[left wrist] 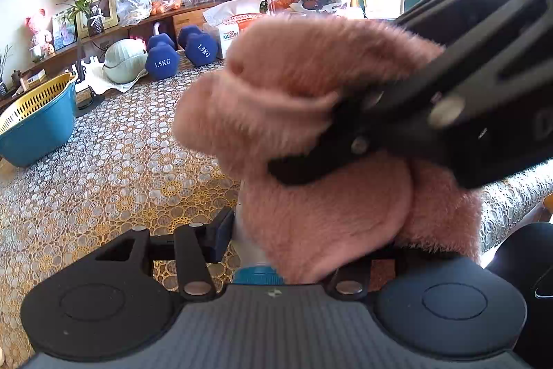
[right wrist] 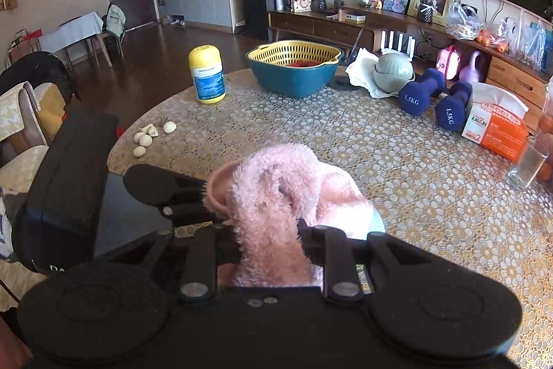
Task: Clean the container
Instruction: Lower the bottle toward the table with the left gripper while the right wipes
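Pink cloth (right wrist: 276,196): fluffy, long-pile fleece, matt. Right gripper (right wrist: 268,248) and left gripper (left wrist: 304,251): matt black plastic, shiny metal rivets. Table cover (right wrist: 414,168): lace-patterned, slightly glossy. Dumbbells (right wrist: 435,99): matt blue rubbery coating. Basin (right wrist: 293,78): smooth glossy plastic. Bottle (right wrist: 206,75): smooth plastic, paper label.

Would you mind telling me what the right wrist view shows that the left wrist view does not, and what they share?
Only the right wrist view shows the yellow-capped bottle, the garlic cloves and the pink container's rim under the cloth. Only the left wrist view shows a blue-and-white part between the left gripper fingers, mostly hidden. Both show the pink cloth, the blue basin, the dumbbells and the patterned tablecloth.
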A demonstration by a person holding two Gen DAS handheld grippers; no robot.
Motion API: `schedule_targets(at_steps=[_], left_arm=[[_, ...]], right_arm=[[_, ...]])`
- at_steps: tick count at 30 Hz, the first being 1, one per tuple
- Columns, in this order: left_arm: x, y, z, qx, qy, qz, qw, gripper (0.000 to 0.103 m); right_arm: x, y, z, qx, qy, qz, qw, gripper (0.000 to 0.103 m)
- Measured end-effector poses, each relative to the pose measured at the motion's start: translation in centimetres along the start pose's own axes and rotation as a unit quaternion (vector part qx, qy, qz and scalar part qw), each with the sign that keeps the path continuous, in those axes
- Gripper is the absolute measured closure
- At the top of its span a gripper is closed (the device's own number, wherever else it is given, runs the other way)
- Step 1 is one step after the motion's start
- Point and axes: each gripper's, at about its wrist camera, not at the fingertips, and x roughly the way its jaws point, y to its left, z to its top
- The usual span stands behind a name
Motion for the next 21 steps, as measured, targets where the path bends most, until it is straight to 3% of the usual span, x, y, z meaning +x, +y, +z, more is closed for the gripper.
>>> schedule_targets(at_steps=[9,21], left_arm=[[0.0,-0.4,-0.2,0.009,-0.004,0.002,0.9999,0.054],[-0.3,-0.5,-0.1,0.004,-0.003,-0.002,1.0,0.054]], right_arm=[[3.5,-2.2,-0.3,-0.005,0.034,-0.03,0.999,0.081],[3.2,-7.9,-1.0,0.029,0.037,-0.102,0.994,0.08]])
